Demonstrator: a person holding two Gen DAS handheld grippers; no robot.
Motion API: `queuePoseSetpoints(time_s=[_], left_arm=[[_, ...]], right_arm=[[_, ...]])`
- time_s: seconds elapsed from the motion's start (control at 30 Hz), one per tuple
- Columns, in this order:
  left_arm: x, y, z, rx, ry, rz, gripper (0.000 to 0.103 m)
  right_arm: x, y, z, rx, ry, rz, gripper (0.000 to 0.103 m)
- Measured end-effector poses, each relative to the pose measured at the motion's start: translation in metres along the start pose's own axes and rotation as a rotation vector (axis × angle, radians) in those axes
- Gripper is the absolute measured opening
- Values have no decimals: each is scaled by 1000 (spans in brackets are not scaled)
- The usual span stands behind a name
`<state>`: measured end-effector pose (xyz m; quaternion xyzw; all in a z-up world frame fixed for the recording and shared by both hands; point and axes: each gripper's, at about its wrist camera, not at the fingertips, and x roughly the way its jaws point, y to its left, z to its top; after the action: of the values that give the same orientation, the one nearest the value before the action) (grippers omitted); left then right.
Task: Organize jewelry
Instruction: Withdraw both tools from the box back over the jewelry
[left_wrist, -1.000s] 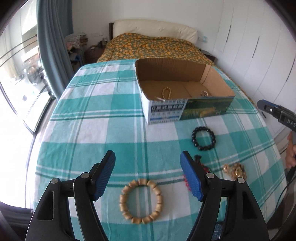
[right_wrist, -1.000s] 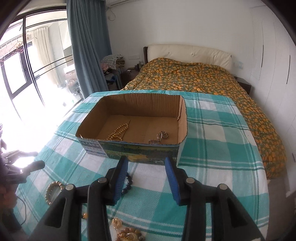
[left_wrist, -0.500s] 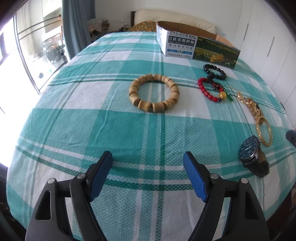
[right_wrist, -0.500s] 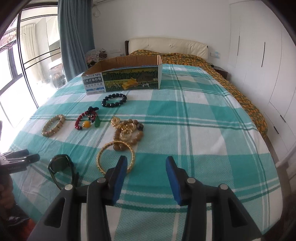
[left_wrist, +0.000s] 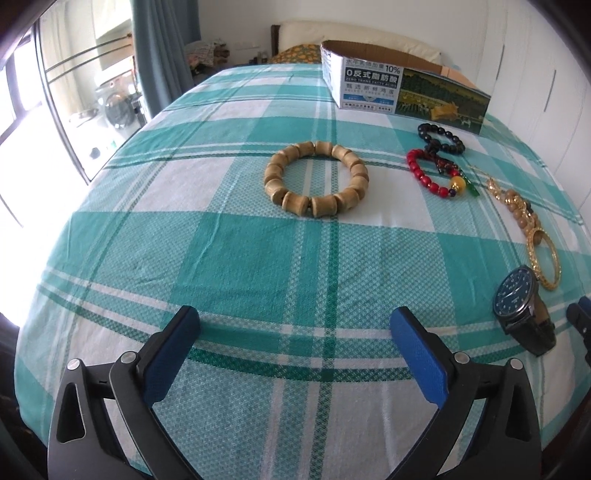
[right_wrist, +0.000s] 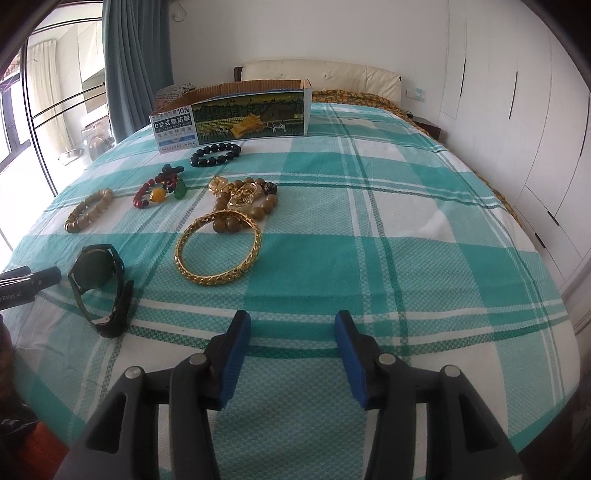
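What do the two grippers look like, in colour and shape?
Both are alike. The left gripper and the right gripper each have black plastic arms with triangular cut-outs and silver rivets, and two flat fingers faced with blue pads. White lettering marks the left gripper's body, seen in the right view.

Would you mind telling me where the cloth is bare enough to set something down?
Bare cloth lies right of the gold bangle and left of the wooden bracelet. It is crowded from the watch up to the box.
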<state>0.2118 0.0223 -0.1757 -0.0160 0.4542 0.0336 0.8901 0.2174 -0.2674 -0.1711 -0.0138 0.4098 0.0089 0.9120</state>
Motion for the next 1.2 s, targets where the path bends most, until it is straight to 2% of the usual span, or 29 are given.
queuePoseSetpoints(time_s=[0.4, 0.97, 1.07, 1.2], left_arm=[[-1, -1, -2, -13, 6, 9, 103], [-6, 1, -6, 27, -8, -36, 103], [-13, 3, -8, 1, -34, -91, 102], [-36, 1, -6, -45, -107, -246, 102]], right_arm=[[0, 2, -1, 2, -22, -13, 56], [1, 4, 0, 10, -16, -19, 57], [2, 4, 1, 10, -17, -20, 57], [2, 3, 1, 10, -17, -21, 57]])
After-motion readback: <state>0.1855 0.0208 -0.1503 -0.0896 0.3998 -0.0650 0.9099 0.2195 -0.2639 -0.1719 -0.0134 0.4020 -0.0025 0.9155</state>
